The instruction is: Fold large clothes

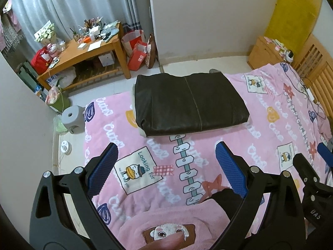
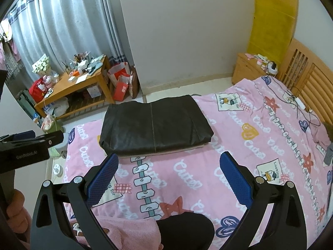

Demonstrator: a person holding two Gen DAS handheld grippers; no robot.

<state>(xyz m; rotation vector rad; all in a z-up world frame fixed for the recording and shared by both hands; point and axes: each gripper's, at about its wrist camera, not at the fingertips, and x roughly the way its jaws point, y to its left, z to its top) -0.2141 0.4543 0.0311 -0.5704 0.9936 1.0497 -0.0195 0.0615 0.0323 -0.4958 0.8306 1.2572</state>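
The dark leather jacket [image 1: 190, 102] lies folded flat on the far side of the pink blanket [image 1: 260, 141], right by the bed's edge. I think a careless bump could push it off onto the floor, or make the slippery layers slide apart. My left gripper [image 1: 166, 166] is wide open and holds nothing. My right gripper [image 2: 169, 177] is wide open too, touching nothing. Both hang over the blanket, well apart from the jacket.

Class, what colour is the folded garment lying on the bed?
Dark brown, nearly black folded garment; clearest in the left wrist view.
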